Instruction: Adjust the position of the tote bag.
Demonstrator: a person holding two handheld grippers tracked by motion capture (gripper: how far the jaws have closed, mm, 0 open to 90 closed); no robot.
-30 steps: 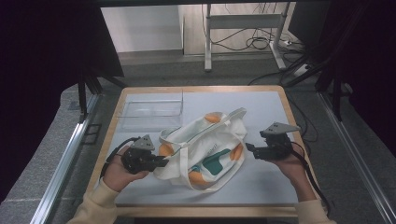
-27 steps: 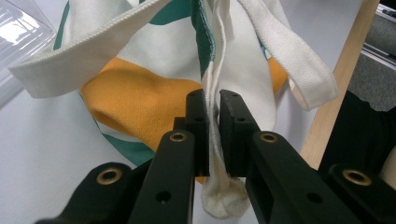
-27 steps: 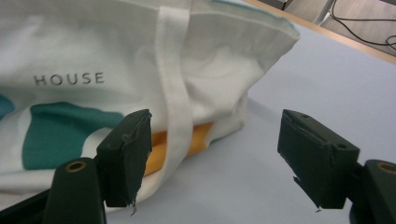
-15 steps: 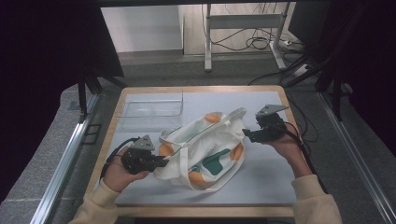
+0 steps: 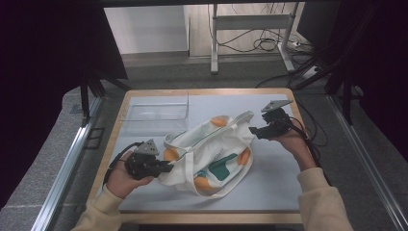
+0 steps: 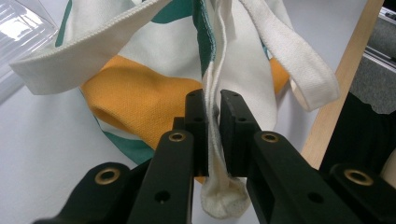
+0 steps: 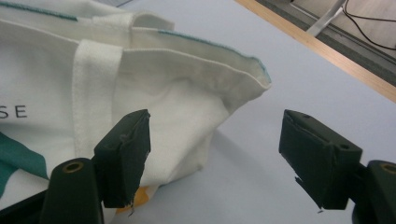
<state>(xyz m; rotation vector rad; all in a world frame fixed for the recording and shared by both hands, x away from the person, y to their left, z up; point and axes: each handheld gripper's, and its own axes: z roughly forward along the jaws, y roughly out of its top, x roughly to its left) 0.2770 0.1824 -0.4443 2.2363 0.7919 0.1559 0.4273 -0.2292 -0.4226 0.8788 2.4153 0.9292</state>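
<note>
Since the desk [image 5: 269, 195] gives a flat grey mat to work on, the canvas tote bag [image 5: 211, 154] lies slumped mid-desk, mouth toward the far right, just in front of the clear plastic tray [image 5: 156, 113]. Left claw [image 6: 212, 121] is clamped tight on a fold of the bag's rim fabric, probably anchoring that side. Right claw [image 7: 215, 140] stands wide apart, holding nothing, jaws straddling the bag's far corner [image 7: 259, 77] — looks lined up to grab it and spread the opening.
</note>
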